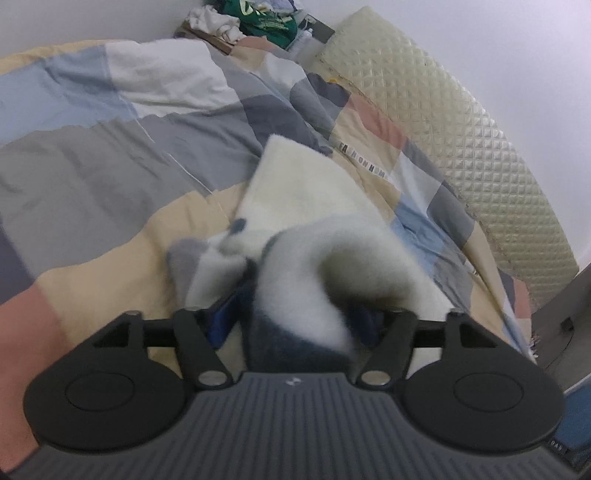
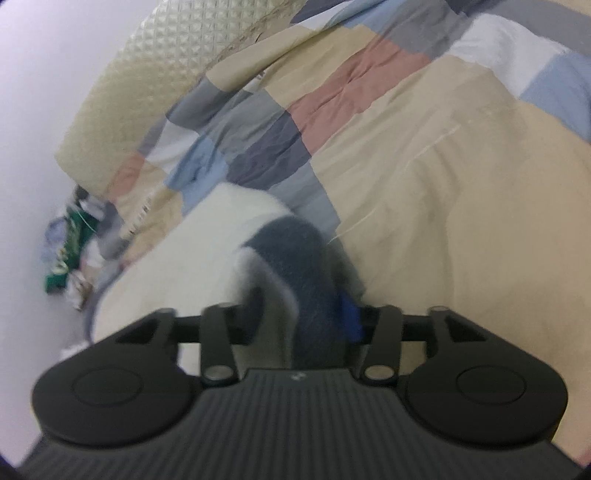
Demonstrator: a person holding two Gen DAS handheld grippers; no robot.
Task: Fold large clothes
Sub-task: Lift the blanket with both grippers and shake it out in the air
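A fluffy white fleece garment [image 1: 306,192] with grey and navy patches lies on the bed, one end bunched up right at my left gripper [image 1: 295,317]. The blue fingers [image 1: 221,325] stand wide apart, and the cloth sags loosely between them without being pinched. In the right wrist view the same garment [image 2: 192,258] runs off to the left. A navy and white fold of it stands between the jaws of my right gripper [image 2: 295,317]. One blue finger [image 2: 351,317] shows clear of the cloth; the other is hidden behind the fleece.
A patchwork duvet [image 1: 110,155] in beige, grey, blue and pink covers the bed. A quilted cream pad [image 1: 461,122] leans along the wall. A heap of clothes [image 1: 243,18] lies at the far end, also seen as a heap [image 2: 70,251]. Dark furniture [image 1: 561,325] stands at the right.
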